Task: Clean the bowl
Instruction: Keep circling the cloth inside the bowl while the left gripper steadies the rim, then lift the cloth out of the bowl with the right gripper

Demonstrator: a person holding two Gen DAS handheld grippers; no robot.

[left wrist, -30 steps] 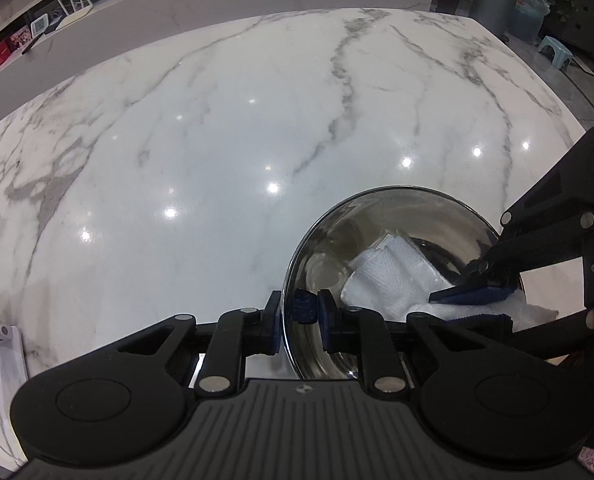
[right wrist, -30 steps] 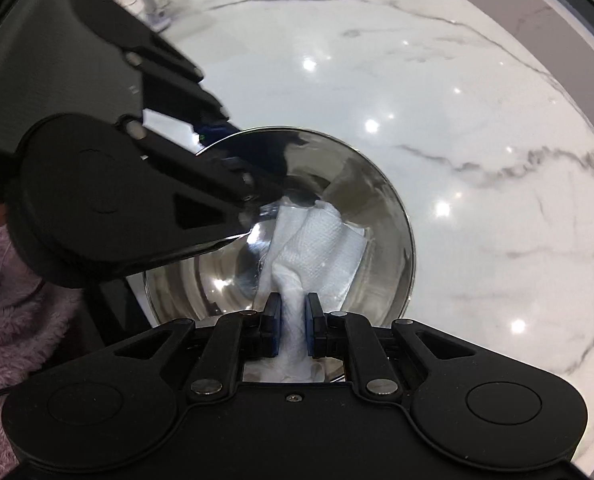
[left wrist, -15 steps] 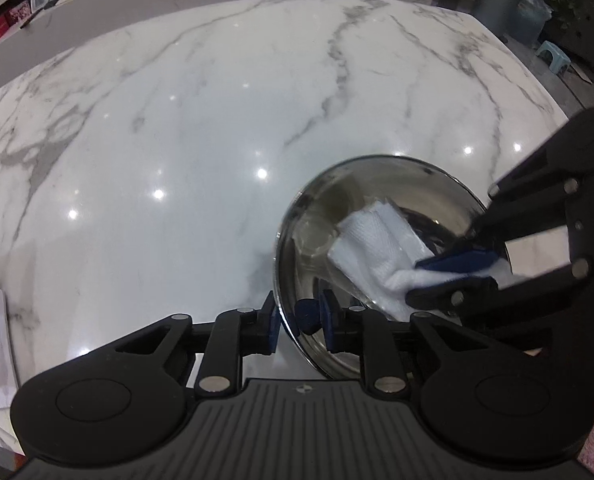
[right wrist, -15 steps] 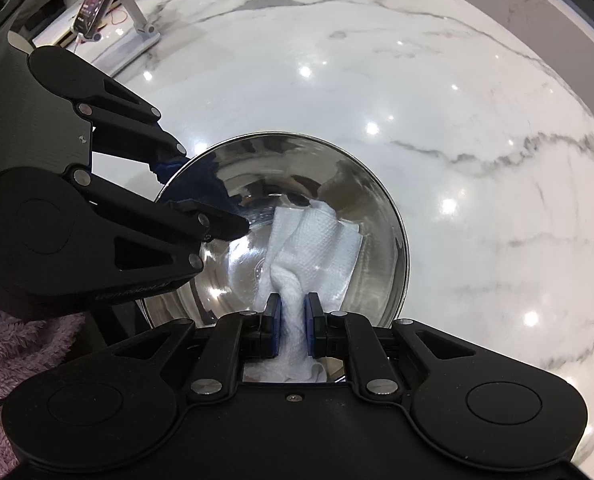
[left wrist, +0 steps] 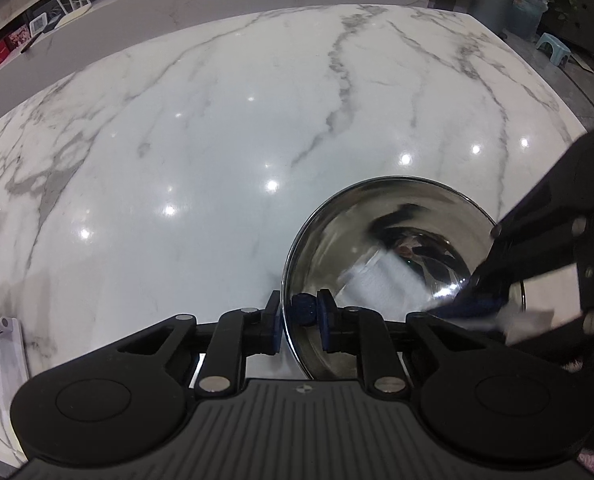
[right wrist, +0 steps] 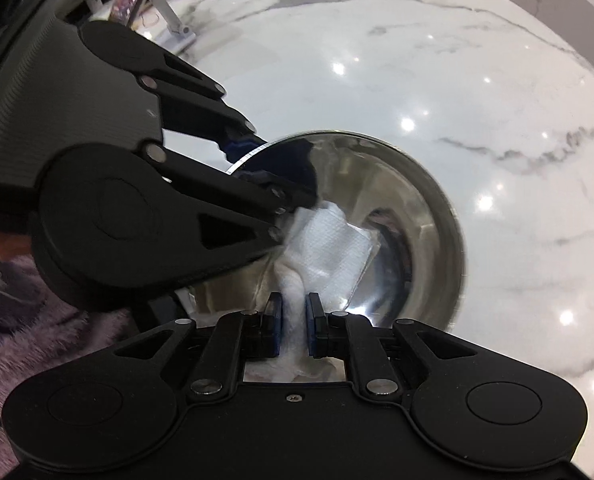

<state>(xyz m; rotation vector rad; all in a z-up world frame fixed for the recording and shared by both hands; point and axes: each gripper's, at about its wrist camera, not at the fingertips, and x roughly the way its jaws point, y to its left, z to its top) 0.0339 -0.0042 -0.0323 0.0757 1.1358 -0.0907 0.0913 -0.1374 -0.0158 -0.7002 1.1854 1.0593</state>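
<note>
The steel bowl [left wrist: 401,264] sits at the lower right of the left wrist view on the marble table [left wrist: 217,140]. The left gripper [left wrist: 300,322] is clamped on the bowl's near rim, one pad inside and one outside. In the right wrist view, the right gripper [right wrist: 293,326] pinches a white paper towel [right wrist: 327,246] that lies inside the bowl at frame centre.

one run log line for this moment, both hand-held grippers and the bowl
left hand-held gripper: shut on bowl rim | right hand-held gripper: shut on white cloth inside bowl | phase: wiping
</note>
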